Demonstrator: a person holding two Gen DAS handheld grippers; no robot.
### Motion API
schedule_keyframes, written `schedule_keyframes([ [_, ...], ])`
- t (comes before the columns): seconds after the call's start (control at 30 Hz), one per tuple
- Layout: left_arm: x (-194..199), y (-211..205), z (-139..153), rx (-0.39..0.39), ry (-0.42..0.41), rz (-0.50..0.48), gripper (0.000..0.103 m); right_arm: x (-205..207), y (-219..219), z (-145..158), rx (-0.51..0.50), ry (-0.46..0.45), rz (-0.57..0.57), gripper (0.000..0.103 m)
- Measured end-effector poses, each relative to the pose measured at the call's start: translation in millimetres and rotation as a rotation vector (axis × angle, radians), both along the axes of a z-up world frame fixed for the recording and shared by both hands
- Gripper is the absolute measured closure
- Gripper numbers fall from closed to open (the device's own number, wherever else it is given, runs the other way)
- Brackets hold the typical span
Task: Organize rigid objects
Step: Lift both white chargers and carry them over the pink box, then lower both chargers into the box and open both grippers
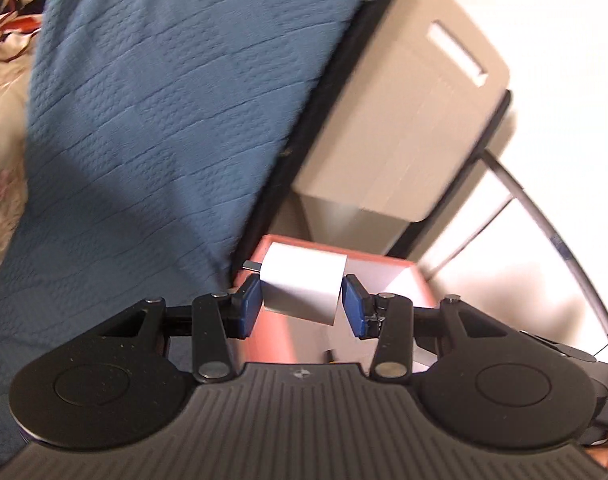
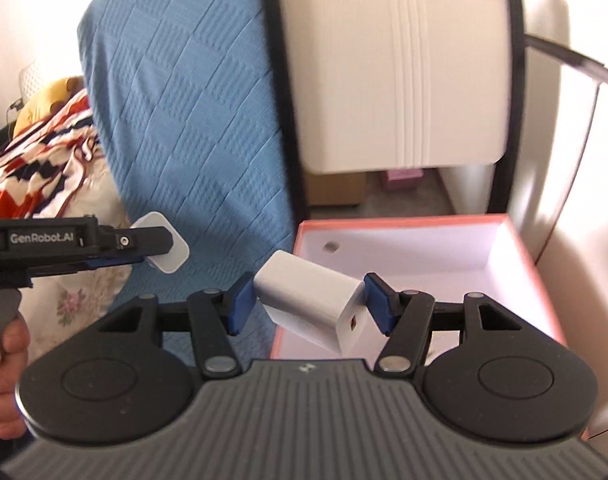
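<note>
White charger [image 2: 310,300], red mark on its end face, gripped by right gripper [image 2: 310,300] fingers; left gripper [image 1: 301,306], marked "GenRobot.AI", grips white adapter [image 1: 304,286].

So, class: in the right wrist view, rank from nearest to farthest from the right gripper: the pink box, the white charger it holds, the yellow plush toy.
1. White charger, clamped in the right gripper.
2. Pink box, just behind, right.
3. Yellow plush toy, far left on the bed.

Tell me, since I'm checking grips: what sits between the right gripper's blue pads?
A white charger block, tilted, clamped in the right gripper, shown in the right wrist view.
</note>
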State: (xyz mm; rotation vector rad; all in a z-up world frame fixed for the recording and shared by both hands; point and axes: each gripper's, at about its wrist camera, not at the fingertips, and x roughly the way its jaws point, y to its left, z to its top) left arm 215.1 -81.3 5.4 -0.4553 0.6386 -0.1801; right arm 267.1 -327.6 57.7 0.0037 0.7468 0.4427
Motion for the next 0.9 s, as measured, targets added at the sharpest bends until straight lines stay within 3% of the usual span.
schedule_keyframes([
  [0.2,1,-50,7,-0.005,-0.018,-0.044,0.053,3,-43,0,-0.001,0.006,-0.053,0.041],
  [0.53,21,-109,-27,-0.007,0.057,-0.114,0.053,13,-112,-41,-0.029,0.086,-0.142,0.041],
  [0.9,34,-134,-66,0.021,0.138,-0.142,0.053,18,-122,-97,-0.060,0.195,-0.151,0.041],
])
